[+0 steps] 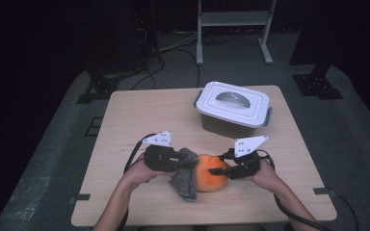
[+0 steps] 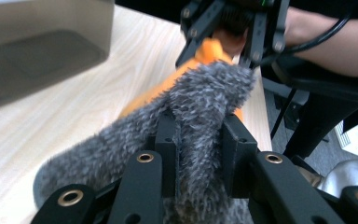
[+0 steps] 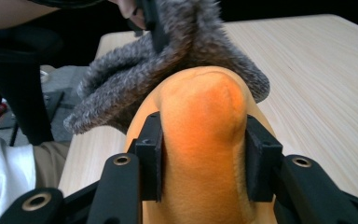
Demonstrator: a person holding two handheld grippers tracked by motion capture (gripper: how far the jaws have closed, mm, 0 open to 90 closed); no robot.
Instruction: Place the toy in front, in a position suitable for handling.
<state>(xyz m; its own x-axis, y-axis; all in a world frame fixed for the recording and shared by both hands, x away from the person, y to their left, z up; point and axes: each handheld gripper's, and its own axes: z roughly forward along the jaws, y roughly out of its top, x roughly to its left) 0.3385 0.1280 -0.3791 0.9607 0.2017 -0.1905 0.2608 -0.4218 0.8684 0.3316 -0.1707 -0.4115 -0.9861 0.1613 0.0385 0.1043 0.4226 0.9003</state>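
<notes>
Orange plush (image 1: 211,174) clamped in right tongs (image 1: 220,171); grey sock (image 1: 184,179), long axis seemingly toward person, clamped in left tongs (image 1: 189,161).

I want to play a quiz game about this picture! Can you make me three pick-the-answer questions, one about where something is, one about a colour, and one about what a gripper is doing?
1. Where is the white box with its lid?
A. At the far side of the table, right of the middle
B. On the floor
C. Between the two grippers

2. What colour is the soft toy in the right gripper?
A. Blue
B. Orange
C. Green

3. What is the left gripper doing?
A. Hanging open over the box
B. Lying on the table
C. Pinching the fluffy grey cloth

Answers:
1 A: the high view shows the box on the tabletop beyond the hands.
2 B: the right gripper view shows orange plush between the jaws.
3 C: the left gripper view shows grey fluff squeezed between the jaws.
</notes>
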